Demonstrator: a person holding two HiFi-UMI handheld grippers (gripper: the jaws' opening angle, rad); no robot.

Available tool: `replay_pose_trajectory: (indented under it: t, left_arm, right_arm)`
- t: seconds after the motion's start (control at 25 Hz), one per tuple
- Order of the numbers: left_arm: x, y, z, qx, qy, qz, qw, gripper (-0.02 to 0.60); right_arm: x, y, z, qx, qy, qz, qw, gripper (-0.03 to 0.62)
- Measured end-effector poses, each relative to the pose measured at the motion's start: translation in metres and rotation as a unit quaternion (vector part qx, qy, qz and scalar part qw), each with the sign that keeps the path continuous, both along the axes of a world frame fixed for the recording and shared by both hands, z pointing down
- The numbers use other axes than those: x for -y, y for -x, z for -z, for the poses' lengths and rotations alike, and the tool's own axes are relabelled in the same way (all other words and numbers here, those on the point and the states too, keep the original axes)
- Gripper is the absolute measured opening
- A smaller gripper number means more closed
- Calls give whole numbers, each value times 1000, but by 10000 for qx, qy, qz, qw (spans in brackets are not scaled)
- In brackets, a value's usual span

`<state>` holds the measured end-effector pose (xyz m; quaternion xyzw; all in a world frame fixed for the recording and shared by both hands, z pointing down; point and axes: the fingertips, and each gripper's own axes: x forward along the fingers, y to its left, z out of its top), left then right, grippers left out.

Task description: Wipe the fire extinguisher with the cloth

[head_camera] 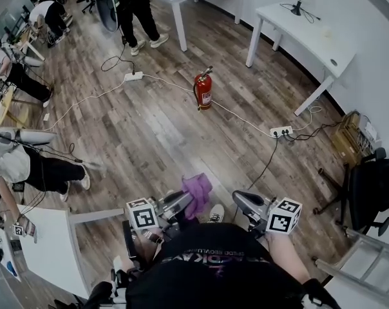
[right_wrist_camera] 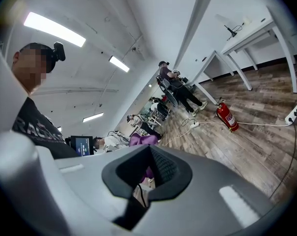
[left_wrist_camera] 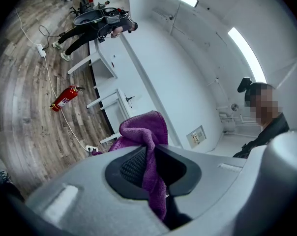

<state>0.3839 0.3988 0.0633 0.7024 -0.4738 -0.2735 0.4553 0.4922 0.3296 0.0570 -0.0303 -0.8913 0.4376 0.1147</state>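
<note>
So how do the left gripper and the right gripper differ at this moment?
The left gripper is shut on the purple cloth; the right gripper is shut on nothing. In the head view the left gripper has cloth bunched at its tip, while the right gripper's tip is bare. Both are well apart from the upright fire extinguisher.

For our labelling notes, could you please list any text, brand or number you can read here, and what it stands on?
Nothing reads clearly.
On the fire extinguisher: a pale label, too small to read.
On the black shirt: a print, upside down and blurred, unreadable.
On the monitor: lit content, too small to read.
</note>
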Motion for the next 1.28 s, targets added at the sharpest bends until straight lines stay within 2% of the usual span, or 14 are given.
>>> replay_pose_trajectory:
  t: [0.2, 0.32, 0.48, 0.92, 1.28]
  left_arm:
    - [-1, 30, 0, -110, 107, 42, 9999, 38]
    - [-1, 57, 7, -38, 72, -17, 10000, 38]
    - [-1, 103, 14, 67, -74, -62, 9999, 38]
    - [-14, 222, 2, -95, -133, -29, 9999, 38]
    - [-29, 282, 1, -170, -242, 310, 9991, 38]
  right_arm:
    - [2, 30, 1, -4, 146, -53, 9999, 3]
    - [2, 55, 7, 38, 175, -152, 9997, 3]
    - [-1, 100, 13, 63, 105, -173, 9998, 3]
    - [-13, 222, 13, -39, 18, -158, 9999, 3]
    - [-19, 285, 13, -136, 72, 62, 9999, 3]
